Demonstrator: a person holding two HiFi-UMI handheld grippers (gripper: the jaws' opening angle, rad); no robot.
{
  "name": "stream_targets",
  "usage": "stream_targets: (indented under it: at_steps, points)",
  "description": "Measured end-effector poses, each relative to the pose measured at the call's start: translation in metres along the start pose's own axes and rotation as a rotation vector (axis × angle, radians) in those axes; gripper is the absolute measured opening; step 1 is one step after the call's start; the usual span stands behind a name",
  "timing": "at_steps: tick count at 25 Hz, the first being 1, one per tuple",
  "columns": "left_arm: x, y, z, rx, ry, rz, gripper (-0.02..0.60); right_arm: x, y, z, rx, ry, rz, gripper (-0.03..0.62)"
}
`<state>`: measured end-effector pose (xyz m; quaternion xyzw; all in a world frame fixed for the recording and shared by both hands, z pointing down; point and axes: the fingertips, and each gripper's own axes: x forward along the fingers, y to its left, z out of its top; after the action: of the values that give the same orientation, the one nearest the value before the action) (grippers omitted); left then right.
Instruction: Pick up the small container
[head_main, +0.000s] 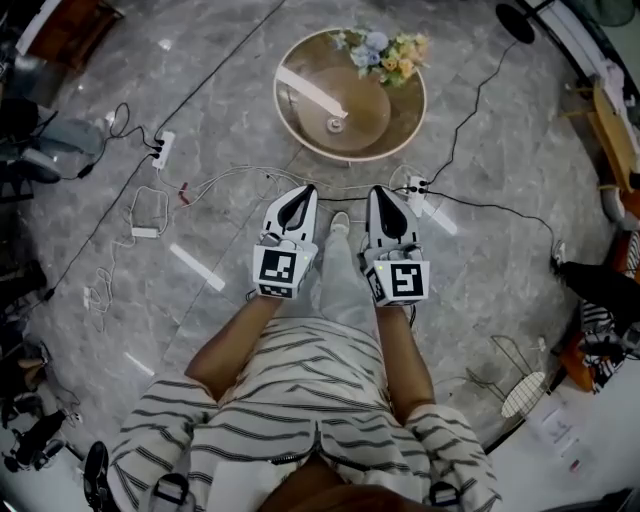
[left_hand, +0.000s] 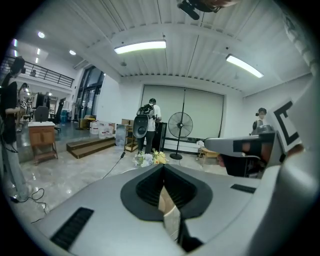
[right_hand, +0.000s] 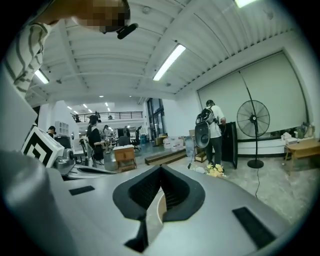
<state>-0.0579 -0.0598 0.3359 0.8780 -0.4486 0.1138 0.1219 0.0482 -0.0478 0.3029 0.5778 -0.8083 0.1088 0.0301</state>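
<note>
Grey marbled floor (head_main: 200, 150) carries a round beige worktop with a pale rim (head_main: 375, 120), seen from above at the far centre. The small pale container (head_main: 335, 123) stands near the middle of that worktop, alone and well apart from both tools; its details are too small to make out. A bunch of pale blue and yellow flowers (head_main: 385, 52) lies at the far right edge of the worktop. The left tool (head_main: 303, 192) and the right tool (head_main: 381, 192) are held side by side near the person's striped shirt (head_main: 300, 400), both pointing toward the worktop but short of its near rim. In the left gripper view the left tool (left_hand: 163, 170) has its jaws brought together at the tip, with nothing between them. In the right gripper view the right tool (right_hand: 160, 170) likewise shows jaws meeting at the tip, empty. White cables with a power strip (head_main: 160, 148) trail across the floor at the left.
</note>
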Motion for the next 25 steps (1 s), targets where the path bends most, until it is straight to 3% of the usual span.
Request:
stream_targets:
  at_steps: [11, 25]
  points:
    - [0.075, -0.004, -0.064, -0.019, 0.063, 0.023, -0.003, 0.030, -0.056, -0.073, 0.054, 0.070, -0.025, 0.008]
    - [0.156, 0.012, -0.152, -0.022, 0.135, 0.059, -0.002, 0.070, -0.094, -0.168, 0.096, 0.127, 0.025, 0.008]
